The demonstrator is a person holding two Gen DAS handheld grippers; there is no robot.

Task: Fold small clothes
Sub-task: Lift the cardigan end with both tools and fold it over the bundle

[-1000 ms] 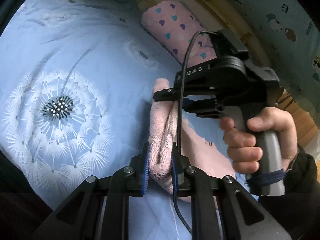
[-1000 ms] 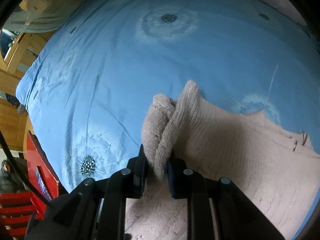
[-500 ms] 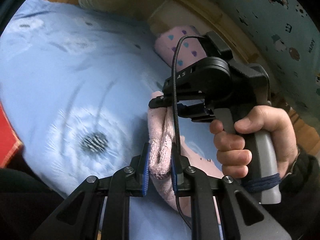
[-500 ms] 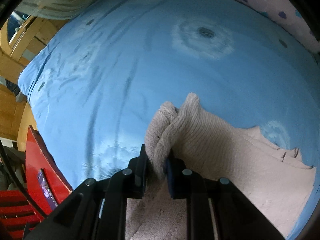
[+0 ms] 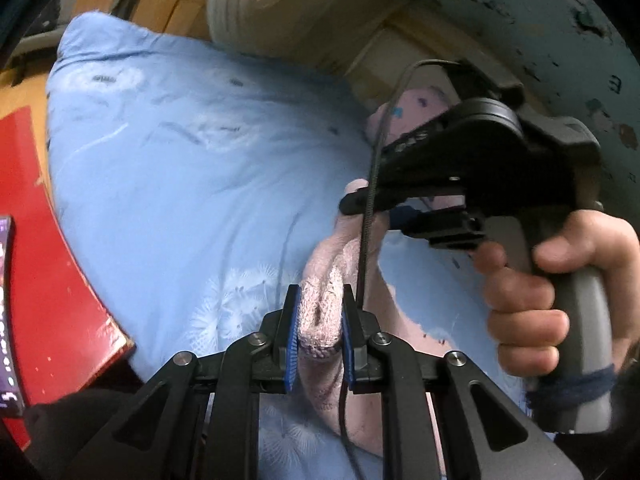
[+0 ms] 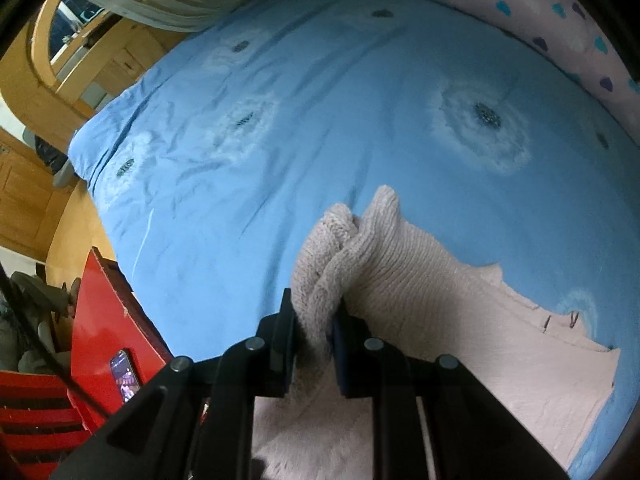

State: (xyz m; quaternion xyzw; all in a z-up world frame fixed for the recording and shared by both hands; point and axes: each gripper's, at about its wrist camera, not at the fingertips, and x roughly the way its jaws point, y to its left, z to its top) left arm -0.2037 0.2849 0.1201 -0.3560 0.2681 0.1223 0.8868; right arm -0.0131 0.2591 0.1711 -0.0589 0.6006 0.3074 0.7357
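Note:
A small pale pink knitted garment (image 6: pixel 440 320) hangs between my two grippers above a blue bedspread (image 6: pixel 320 100) with white dandelion prints. My left gripper (image 5: pixel 319 328) is shut on one bunched edge of the garment (image 5: pixel 320 312). My right gripper (image 6: pixel 314 320) is shut on another bunched edge, and the cloth drapes down to the right onto the bed. In the left wrist view the right gripper (image 5: pixel 360 204) appears ahead, held by a hand, pinching the same pink cloth.
A pink pillow (image 6: pixel 540 12) with heart prints lies at the bed's far side. A red cabinet (image 6: pixel 104 320) with a phone (image 6: pixel 125 374) on it stands beside the bed's near edge. Wooden furniture (image 6: pixel 36 120) and a teal wall (image 5: pixel 540 20) surround the bed.
Both grippers have risen and drawn back from the bed with the garment in them. The red cabinet and bed edge have come into view.

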